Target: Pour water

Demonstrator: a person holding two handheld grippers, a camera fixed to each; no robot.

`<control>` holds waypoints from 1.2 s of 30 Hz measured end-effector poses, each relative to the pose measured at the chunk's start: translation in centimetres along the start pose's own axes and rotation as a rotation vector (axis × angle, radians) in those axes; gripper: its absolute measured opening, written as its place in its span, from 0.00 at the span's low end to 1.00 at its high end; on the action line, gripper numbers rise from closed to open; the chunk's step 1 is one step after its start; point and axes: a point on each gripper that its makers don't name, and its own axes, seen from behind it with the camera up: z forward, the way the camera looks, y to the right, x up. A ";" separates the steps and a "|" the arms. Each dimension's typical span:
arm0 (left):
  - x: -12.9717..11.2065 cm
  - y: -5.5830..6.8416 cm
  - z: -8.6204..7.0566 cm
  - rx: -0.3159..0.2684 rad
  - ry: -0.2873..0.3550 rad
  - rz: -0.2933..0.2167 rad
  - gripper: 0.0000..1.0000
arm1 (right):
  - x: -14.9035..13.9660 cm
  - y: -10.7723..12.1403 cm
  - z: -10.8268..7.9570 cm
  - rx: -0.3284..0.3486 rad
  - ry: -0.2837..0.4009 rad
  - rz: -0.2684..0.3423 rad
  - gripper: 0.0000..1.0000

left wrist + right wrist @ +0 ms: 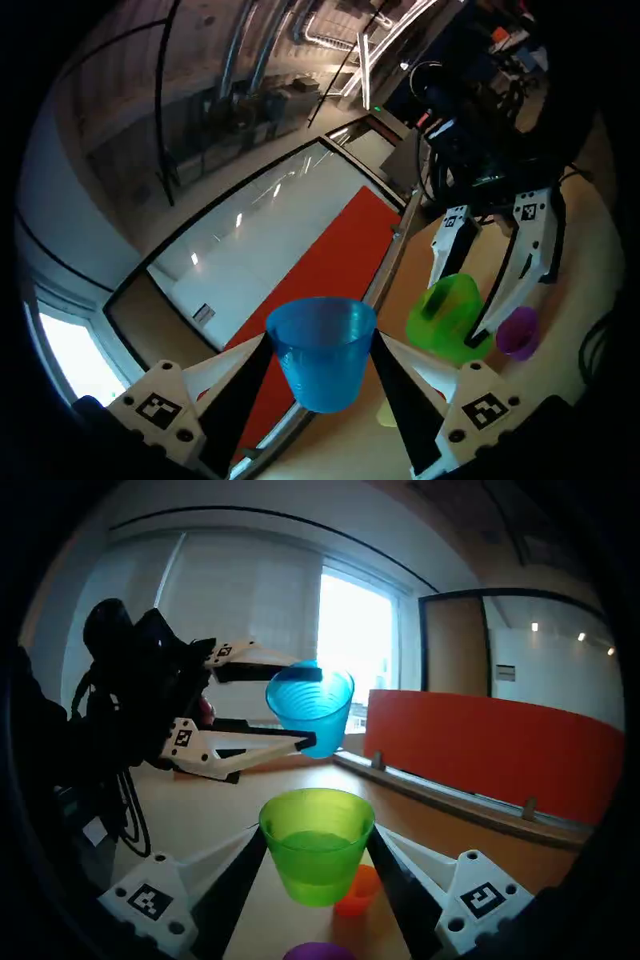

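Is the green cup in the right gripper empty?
No. In the right gripper view, the green cup held between the fingers of the right gripper shows liquid partway up its translucent wall.

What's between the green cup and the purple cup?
One finger of the right tool, which holds the green cup; the purple cup stands just past it. Seen in left gripper view.

Blown-out window (356, 652) glares; centre sharp, fisheye edges bent, dim.
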 end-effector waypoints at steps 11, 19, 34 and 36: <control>-0.3 -0.2 0.2 -0.010 -0.014 -0.311 0.85 | 0.6 -0.2 -0.2 -0.002 0.007 -0.004 0.89; -0.9 -0.6 -0.1 -0.019 -0.034 -0.491 0.85 | 1.2 -0.1 -0.5 -0.004 0.021 -0.001 0.89; -1.3 0.0 -0.3 -0.063 -0.057 -0.784 0.85 | 2.4 -0.6 -0.9 -0.006 0.036 -0.010 0.88; -1.2 -0.1 -0.4 -0.066 -0.054 -0.804 0.85 | 2.5 -0.6 -1.0 -0.005 0.036 -0.012 0.89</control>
